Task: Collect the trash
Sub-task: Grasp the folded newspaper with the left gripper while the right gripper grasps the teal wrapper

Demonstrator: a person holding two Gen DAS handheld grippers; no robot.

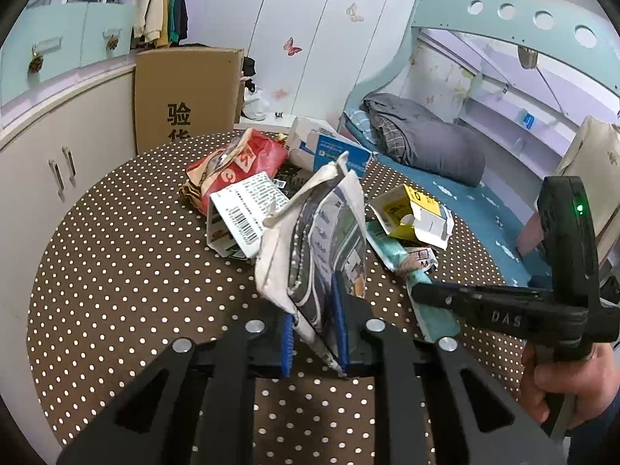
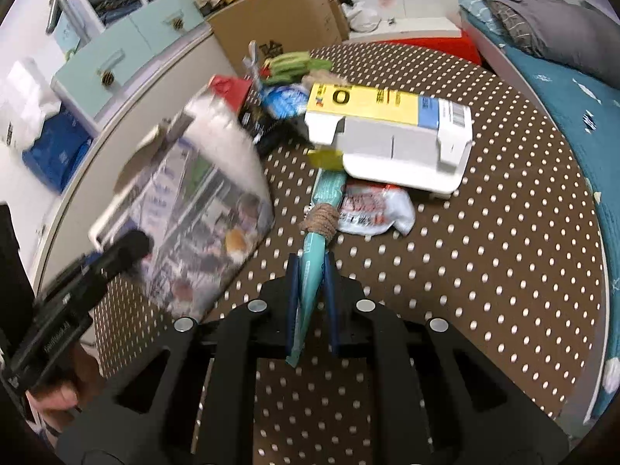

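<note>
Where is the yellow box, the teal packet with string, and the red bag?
yellow box (image 2: 364, 102), right wrist view, on its yellow top face.
teal packet (image 2: 312, 267), right wrist view, below the string.
red bag (image 1: 248, 159), left wrist view, crumpled front.

The brown cardboard box (image 1: 186, 93) against the cabinets carries the printed character "验", with a second character below it cut off. The right gripper (image 1: 422, 293) body reads "DAS". The yellow and white carton (image 2: 387, 124) shows a large "O".
</note>
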